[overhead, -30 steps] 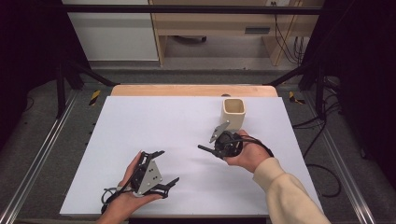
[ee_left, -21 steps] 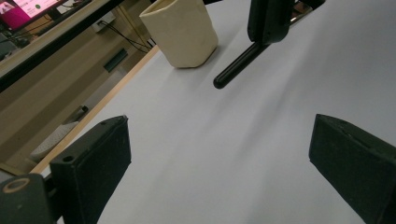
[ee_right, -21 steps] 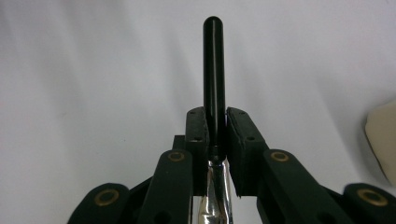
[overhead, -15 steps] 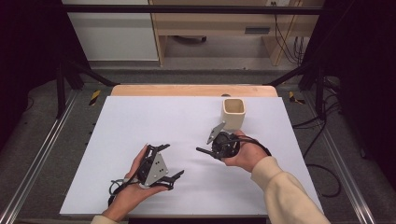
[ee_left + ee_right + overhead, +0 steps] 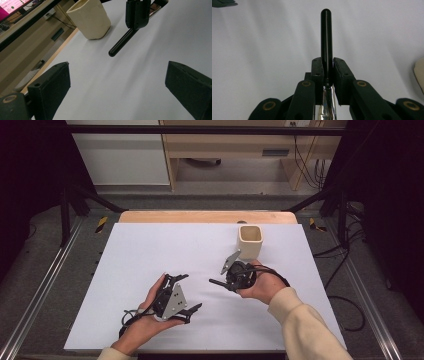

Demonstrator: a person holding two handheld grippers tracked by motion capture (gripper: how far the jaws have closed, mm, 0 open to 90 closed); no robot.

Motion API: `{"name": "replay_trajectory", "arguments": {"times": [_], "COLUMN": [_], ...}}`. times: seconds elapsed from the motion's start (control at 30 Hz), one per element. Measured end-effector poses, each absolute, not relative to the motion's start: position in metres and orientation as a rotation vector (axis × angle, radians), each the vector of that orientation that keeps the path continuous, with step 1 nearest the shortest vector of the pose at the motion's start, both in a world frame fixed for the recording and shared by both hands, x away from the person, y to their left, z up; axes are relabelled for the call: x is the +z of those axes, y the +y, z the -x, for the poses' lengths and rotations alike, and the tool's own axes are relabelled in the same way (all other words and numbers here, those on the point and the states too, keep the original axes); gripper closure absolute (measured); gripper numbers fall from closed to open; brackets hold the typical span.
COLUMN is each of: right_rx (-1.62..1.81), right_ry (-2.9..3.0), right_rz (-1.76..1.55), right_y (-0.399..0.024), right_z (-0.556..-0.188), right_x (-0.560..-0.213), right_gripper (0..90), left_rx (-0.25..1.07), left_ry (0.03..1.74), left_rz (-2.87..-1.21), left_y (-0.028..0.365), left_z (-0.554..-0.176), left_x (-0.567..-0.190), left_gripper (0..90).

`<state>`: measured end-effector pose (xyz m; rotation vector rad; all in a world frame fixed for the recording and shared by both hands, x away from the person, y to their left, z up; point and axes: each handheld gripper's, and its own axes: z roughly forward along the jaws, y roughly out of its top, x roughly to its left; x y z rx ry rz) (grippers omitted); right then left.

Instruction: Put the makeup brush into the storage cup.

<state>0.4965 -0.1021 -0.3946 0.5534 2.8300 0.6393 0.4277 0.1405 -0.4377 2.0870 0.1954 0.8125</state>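
Gripping a black-handled utensil (image 5: 326, 37), right gripper (image 5: 327, 67) hovers.

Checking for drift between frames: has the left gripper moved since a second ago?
Yes. In the high view the left gripper, fingers open, has shifted right, toward the cream cup, which stands in the same spot.

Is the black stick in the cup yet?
Not yet. Done: the right claw is shut on the black-handled tool. In hand: it holds the tool above the white table, beside the cream cup. The left claw is open. Left: probably putting it in.
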Motion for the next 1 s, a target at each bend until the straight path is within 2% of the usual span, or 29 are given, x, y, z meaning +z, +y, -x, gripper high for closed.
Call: {"name": "replay_trajectory", "arguments": {"times": [0.6,0.67,1.0], "right_rx": [0.657,0.650,0.652], "right_ry": [2.881,2.895,2.943], "right_rz": [-0.567,-0.574,-0.564], "right_y": [-0.110,-0.107,-0.096], "right_z": [-0.486,-0.486,-0.485], "right_x": [-0.402,-0.403,-0.405], "right_gripper": [79.2,79.2,79.2], "left_rx": [0.802,0.773,0.791], "left_ry": [0.107,0.078,0.003], "left_rz": [-2.202,-2.243,-2.298], "left_y": [0.117,0.113,0.105], "left_z": [-0.440,-0.439,-0.443], "left_x": [-0.446,-0.449,-0.455], "left_gripper": [9.6,15.5,21.2]}}
